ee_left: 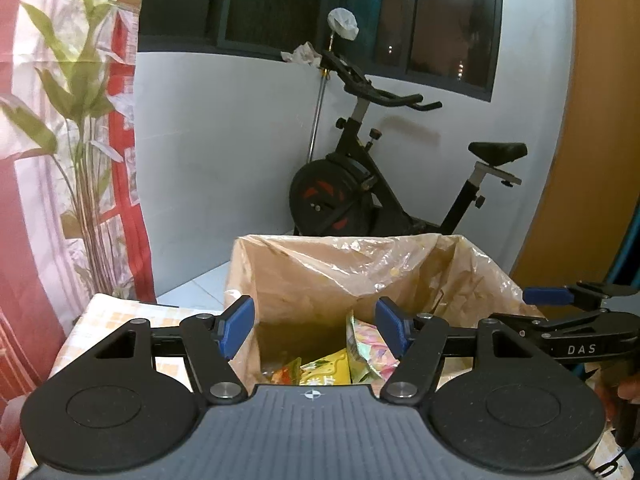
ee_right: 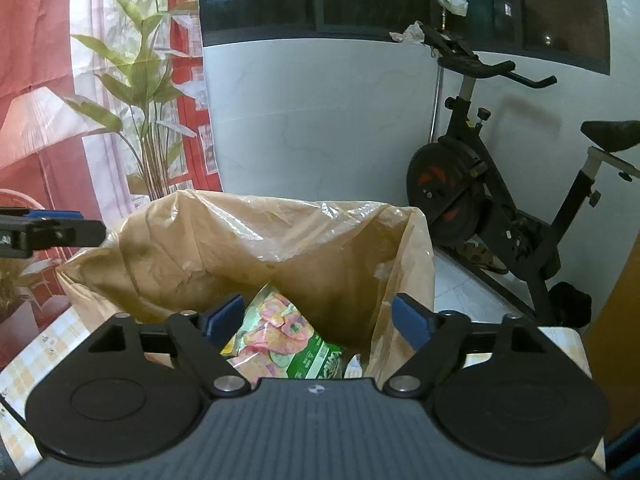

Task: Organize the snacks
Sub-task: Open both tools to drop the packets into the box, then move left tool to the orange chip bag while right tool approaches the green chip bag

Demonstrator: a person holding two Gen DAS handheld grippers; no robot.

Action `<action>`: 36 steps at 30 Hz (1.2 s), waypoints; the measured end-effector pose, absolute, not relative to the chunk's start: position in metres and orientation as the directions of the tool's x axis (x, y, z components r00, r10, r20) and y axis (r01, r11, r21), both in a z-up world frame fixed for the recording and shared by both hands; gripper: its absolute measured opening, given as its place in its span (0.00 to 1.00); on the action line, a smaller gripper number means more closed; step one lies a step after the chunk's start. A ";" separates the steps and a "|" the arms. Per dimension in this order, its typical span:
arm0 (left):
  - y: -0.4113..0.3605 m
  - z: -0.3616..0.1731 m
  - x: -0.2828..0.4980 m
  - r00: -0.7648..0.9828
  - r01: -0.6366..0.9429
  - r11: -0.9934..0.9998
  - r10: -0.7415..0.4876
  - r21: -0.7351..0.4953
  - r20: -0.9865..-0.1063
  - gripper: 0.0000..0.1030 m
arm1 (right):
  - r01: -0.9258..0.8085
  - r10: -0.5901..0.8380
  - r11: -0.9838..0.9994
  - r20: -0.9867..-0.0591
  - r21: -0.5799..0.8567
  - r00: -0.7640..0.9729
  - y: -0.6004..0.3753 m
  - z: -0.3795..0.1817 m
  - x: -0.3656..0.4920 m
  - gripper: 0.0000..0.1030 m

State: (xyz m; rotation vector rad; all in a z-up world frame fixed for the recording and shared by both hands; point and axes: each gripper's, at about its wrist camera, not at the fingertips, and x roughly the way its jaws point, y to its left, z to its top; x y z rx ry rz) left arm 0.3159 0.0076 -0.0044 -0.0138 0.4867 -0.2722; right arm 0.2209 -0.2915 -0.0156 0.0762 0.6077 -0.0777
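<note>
A cardboard box lined with a clear plastic bag (ee_left: 320,264) (ee_right: 224,248) stands on the table. Snack packets lie inside it: a yellow packet (ee_left: 328,368) and a green packet printed with pink rings (ee_left: 370,344) (ee_right: 288,340). My left gripper (ee_left: 316,324) hovers open over the box mouth, with nothing between its blue pads. My right gripper (ee_right: 318,320) is open wide above the green packet, and its pads stand clear of the packet. Each gripper shows at the edge of the other's view: the right gripper (ee_left: 560,316) and the left gripper (ee_right: 52,232).
A checkered cloth covers the table (ee_left: 108,312) (ee_right: 36,356). Behind the box stands a black exercise bike (ee_left: 360,192) (ee_right: 480,200) against a white wall under a dark window. A red curtain with a plant print (ee_left: 60,160) hangs left; a wooden door (ee_left: 592,160) stands right.
</note>
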 end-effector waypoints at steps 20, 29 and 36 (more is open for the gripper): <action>0.052 -0.005 0.241 0.860 0.225 0.974 -0.204 -0.011 -0.468 0.67 | 0.021 0.027 0.997 -0.554 0.081 0.832 -0.261 -0.006 0.170 0.93; 0.060 -0.036 0.214 0.841 0.181 0.981 -0.187 -0.062 -0.507 0.67 | -0.012 0.051 0.997 -0.549 0.075 0.834 -0.246 -0.025 0.145 0.93; 0.062 -0.066 0.198 0.820 0.140 0.988 -0.154 -0.068 -0.551 0.67 | -0.028 0.088 0.994 -0.594 0.109 0.800 -0.239 -0.056 0.129 0.93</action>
